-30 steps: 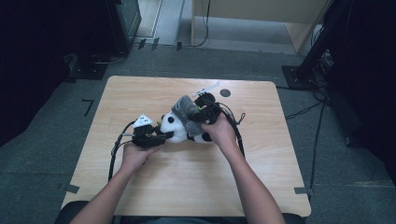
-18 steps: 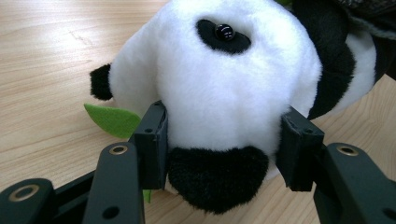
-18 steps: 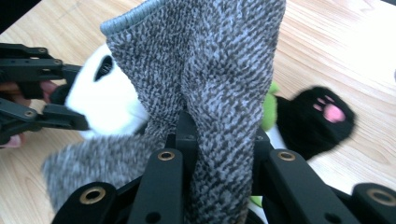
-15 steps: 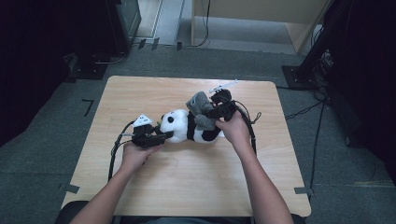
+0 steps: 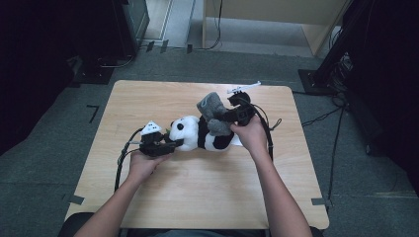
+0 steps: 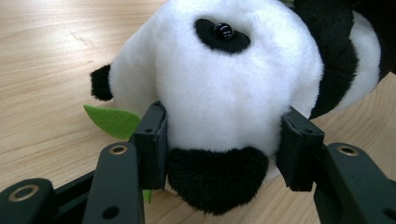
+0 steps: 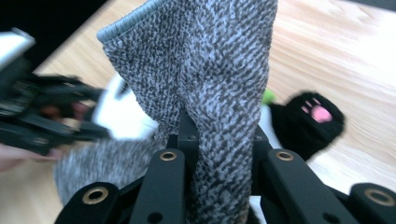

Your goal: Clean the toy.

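The work in hand looks like getting the grey knitted sock [image 5: 211,106] off (or possibly onto) the toy panda [image 5: 197,134], which lies on its side near the middle of the high view, on the wooden table [image 5: 148,207].

To do this well, I'd say the left gripper [image 5: 170,144] should keep the panda's head pinned in place while the right gripper [image 5: 228,116] draws the sock along the line of the leg, not sideways, so the knit doesn't bunch or snag. A slow, straight pull would serve best, since the toy is soft and will tend to follow the sock if the head isn't anchored.

The left gripper sits at centre left of the high view. In the left gripper view its two jaws stand partly apart and press into the white fur on either side of the panda's head [image 6: 219,88], just above the black nose patch, so it is clamped on the toy. A green felt leaf [image 6: 111,121] pokes out beside one jaw.

The right gripper is up and to the right of the panda in the high view. In the right gripper view its jaws are pinched tight on a fold of the sock [image 7: 210,88], which rises up the middle of that frame; a black paw with pink pads [image 7: 310,116] lies to the right, apart from the jaws.
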The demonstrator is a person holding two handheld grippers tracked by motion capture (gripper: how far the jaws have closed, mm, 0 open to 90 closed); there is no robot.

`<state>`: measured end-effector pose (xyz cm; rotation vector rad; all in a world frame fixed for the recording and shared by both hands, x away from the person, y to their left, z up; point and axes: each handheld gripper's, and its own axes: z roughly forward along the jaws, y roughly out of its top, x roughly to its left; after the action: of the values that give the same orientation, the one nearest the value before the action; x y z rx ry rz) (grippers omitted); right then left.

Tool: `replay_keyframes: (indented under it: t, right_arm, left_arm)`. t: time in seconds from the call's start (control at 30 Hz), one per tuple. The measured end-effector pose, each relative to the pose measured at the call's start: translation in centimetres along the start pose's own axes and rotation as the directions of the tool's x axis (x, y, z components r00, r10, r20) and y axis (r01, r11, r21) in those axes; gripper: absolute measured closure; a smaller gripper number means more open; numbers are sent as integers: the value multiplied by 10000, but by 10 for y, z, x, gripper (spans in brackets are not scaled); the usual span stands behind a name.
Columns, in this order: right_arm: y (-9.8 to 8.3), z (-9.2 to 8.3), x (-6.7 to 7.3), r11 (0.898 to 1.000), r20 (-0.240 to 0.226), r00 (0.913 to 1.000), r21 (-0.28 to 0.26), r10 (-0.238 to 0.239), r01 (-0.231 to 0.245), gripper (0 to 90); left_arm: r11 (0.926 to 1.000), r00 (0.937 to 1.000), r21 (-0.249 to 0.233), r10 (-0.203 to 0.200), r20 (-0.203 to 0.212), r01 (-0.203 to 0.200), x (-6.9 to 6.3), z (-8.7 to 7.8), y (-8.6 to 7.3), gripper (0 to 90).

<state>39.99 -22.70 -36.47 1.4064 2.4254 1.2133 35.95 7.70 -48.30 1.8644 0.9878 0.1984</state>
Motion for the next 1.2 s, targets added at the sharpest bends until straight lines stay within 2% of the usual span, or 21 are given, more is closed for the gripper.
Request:
replay_keyframes:
  t: [0.13,0.23,0.33,0.43,0.53,0.63,0.7,0.8,1.07,1.2]
  right_arm:
    - [3,-14,9,9990,-307,9994,-430,-152,139,766]
    - [0,-25,11,9978,-311,9991,-610,-289,270,766]
    - [-11,-37,6,9971,-436,9989,-756,-151,117,766]
    - [-24,-41,0,9980,-471,9989,-636,-13,-17,765]
    - [-36,-38,-7,9987,-482,9986,-454,203,-225,763]
    - [-48,-33,-15,9975,-771,9959,-479,473,-511,760]
    - [-53,-31,-16,9978,-704,9966,-478,418,-452,759]
    - [-59,-32,-20,9976,-573,9978,-594,336,-370,758]
    - [-79,-33,-35,9897,-968,9923,-1132,771,-880,755]
    - [-85,-35,-41,9864,-875,9914,-1240,973,-1077,758]
  left_arm:
    - [9999,9999,40,96,-63,-96,-1,0,0,451]
    - [9998,9997,42,177,-147,-177,-2,0,0,451]
    - [9998,9997,88,180,-140,-179,-2,0,0,451]
    - [9999,9998,73,146,-151,-145,-2,0,0,452]
    - [9998,9997,103,181,-176,-179,-2,1,-1,452]
    - [9995,9995,171,258,-203,-255,-3,1,-1,452]
    - [9995,9994,215,256,-217,-252,-3,2,-1,453]
    - [9994,9995,240,246,-199,-241,-3,2,-1,453]
    - [9992,9996,294,267,-134,-263,-3,2,-1,450]
    - [9992,9997,324,237,-106,-234,-2,1,-1,450]
